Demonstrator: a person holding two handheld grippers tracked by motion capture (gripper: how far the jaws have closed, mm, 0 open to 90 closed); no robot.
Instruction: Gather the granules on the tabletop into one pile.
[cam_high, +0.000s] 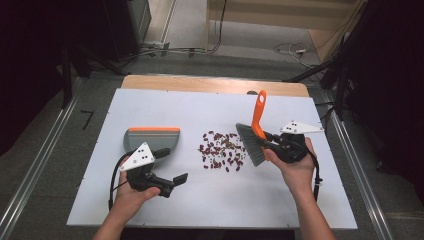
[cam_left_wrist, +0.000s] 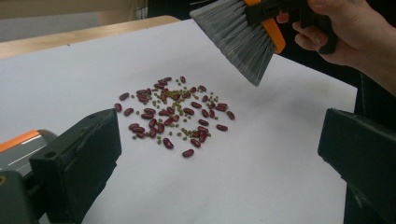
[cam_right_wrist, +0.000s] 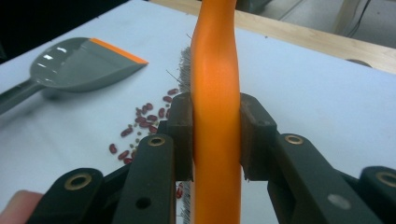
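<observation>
Right tool (cam_high: 274, 145) clamped on brush (cam_high: 252, 135) orange handle, bristles raised just right of bean pile (cam_high: 222, 150). Left tool (cam_high: 172, 184) jaws wide, empty, near dustpan (cam_high: 150, 137) lying left of pile. Beans unswept, mid-tabletop (cam_high: 165, 200); sweeping and dustpan pickup remain. Open room all round pile; edges well apart.
</observation>
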